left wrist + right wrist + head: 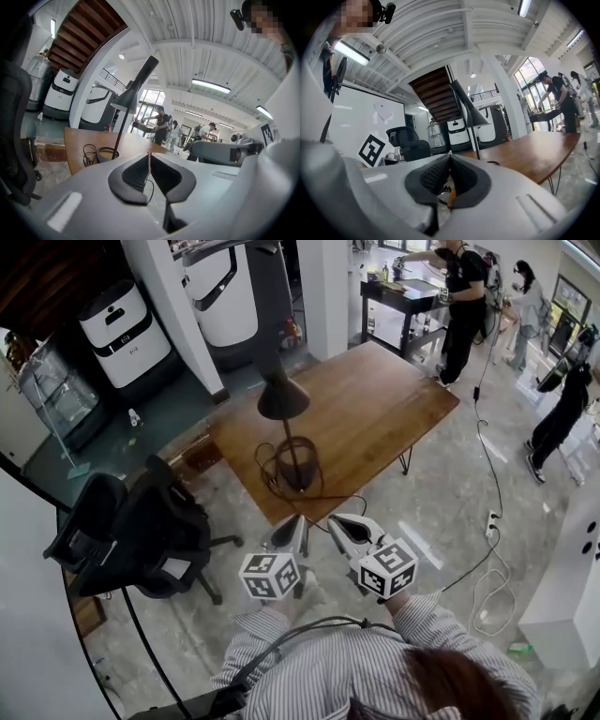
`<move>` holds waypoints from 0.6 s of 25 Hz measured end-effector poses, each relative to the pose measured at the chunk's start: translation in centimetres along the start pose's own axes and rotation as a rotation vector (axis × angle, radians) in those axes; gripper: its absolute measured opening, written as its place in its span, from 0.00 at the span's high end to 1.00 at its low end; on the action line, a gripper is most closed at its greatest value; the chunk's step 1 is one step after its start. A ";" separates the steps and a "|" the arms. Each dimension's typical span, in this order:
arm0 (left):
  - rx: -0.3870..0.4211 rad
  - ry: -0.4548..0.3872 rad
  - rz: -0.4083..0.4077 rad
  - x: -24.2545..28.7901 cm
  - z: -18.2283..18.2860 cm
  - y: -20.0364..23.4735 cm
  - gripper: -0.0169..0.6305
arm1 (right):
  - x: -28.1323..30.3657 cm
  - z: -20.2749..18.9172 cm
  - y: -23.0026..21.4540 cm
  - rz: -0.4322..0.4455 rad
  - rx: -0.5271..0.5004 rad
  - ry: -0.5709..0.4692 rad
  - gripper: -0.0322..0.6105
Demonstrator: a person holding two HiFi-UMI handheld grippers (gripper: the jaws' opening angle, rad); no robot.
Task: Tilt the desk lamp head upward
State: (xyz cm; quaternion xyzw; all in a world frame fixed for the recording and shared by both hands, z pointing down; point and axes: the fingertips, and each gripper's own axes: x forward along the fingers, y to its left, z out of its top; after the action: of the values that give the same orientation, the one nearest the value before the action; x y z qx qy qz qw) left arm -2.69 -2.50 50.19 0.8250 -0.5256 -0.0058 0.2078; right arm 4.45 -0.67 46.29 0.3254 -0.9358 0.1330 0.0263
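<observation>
The black desk lamp stands near the front edge of the wooden table (375,418). Its cone head (283,399) points down over the round base (296,465), and its cable coils around the base. Both grippers hover side by side in front of the table edge, short of the lamp. My left gripper (298,521) is shut and empty, and so is my right gripper (335,521). In the left gripper view the lamp head (126,101) rises beyond the shut left gripper (149,153). In the right gripper view the lamp head (471,115) stands just right of the shut right gripper (450,153).
A black office chair (141,531) stands at the table's left. White machines (127,334) line the back wall. Several people stand at a black side table (412,296) at the back right. A white cable (487,592) lies on the floor at right.
</observation>
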 end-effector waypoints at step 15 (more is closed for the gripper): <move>0.035 0.031 -0.098 8.9 5.8 8.7 0.87 | 10.7 4.4 -5.4 -0.021 -0.045 -0.042 0.94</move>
State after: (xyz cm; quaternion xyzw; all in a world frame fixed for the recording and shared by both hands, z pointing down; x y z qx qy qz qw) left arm -7.55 -15.34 49.80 0.8530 -0.4815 0.0058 0.2010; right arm -0.50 -12.35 44.79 0.3373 -0.9354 0.1049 0.0151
